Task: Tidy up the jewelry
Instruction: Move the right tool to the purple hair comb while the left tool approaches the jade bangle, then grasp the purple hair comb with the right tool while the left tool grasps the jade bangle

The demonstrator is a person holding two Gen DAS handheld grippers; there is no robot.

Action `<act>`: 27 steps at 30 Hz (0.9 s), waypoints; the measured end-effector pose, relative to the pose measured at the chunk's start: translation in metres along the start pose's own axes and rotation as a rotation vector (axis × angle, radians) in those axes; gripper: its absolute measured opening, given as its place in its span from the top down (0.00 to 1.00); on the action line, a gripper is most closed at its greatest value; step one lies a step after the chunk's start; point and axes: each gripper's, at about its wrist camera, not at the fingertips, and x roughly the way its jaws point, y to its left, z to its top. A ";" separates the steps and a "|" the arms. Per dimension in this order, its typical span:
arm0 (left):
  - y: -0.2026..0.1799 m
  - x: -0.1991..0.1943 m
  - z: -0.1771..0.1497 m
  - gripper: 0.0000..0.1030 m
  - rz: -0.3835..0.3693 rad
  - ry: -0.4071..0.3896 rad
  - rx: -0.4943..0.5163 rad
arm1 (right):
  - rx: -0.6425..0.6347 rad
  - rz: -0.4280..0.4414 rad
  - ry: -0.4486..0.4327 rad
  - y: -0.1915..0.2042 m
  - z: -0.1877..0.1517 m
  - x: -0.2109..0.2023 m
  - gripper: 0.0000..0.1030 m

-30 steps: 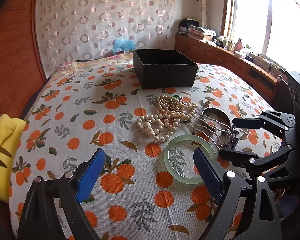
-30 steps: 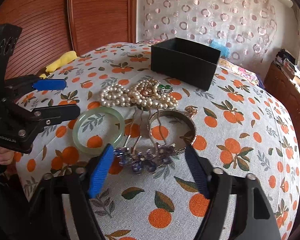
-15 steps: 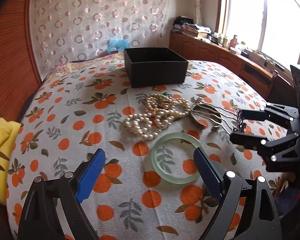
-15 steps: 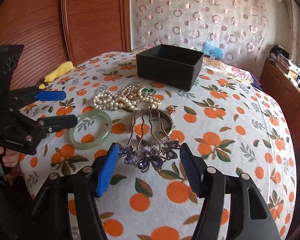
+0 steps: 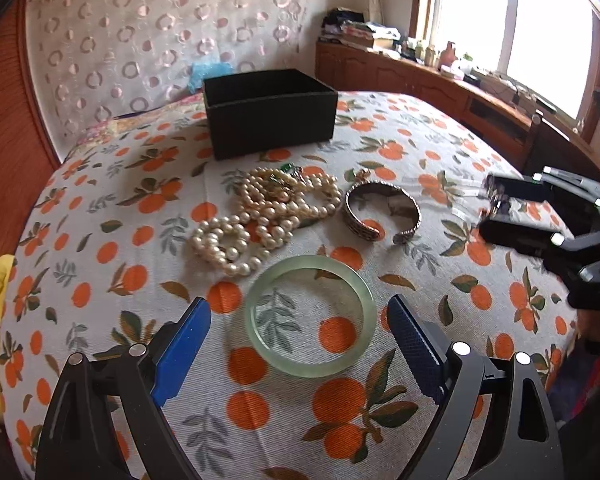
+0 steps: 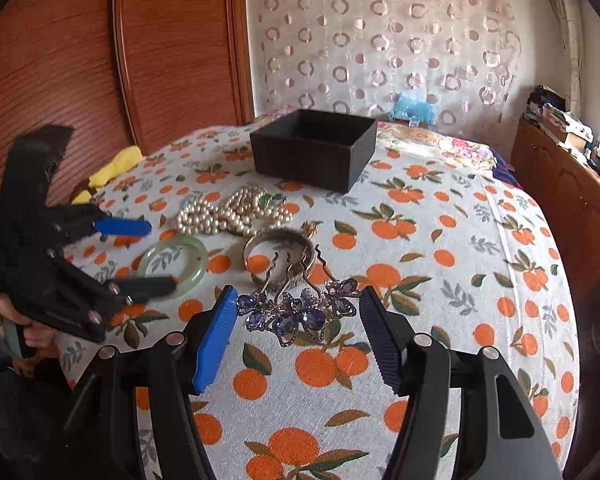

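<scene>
On a bed spread with an orange-print cotton cover (image 5: 100,208), an open black square fabric box (image 5: 270,114) sits farthest back. Before it lies a heap of cream pearl strands (image 5: 260,220), with a wide patterned metal cuff bracelet (image 5: 382,212) just to its right. Nearer than both lies a pale green jade bangle (image 5: 310,316). In the right wrist view, a blue-jewelled butterfly hair comb (image 6: 298,310) hangs in front of the cuff, between the right gripper's (image 6: 296,336) pads.
</scene>
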 end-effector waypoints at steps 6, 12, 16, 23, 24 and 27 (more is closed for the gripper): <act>-0.006 0.007 0.000 0.22 0.020 0.026 0.024 | 0.010 -0.009 -0.027 -0.006 0.005 -0.005 0.37; -0.005 0.004 -0.002 0.33 0.015 0.010 0.026 | 0.020 -0.017 -0.031 -0.012 0.005 -0.004 0.37; -0.001 -0.007 0.000 0.33 0.012 -0.041 0.008 | 0.024 -0.021 -0.037 -0.014 0.007 -0.005 0.37; 0.012 -0.024 0.016 0.33 0.017 -0.119 -0.035 | 0.002 -0.021 -0.055 -0.014 0.022 -0.006 0.37; 0.014 -0.025 0.020 0.33 0.019 -0.128 -0.035 | -0.003 -0.020 -0.057 -0.014 0.024 -0.006 0.37; 0.019 -0.026 0.033 0.33 0.026 -0.145 -0.036 | -0.032 -0.020 -0.062 -0.013 0.037 -0.002 0.37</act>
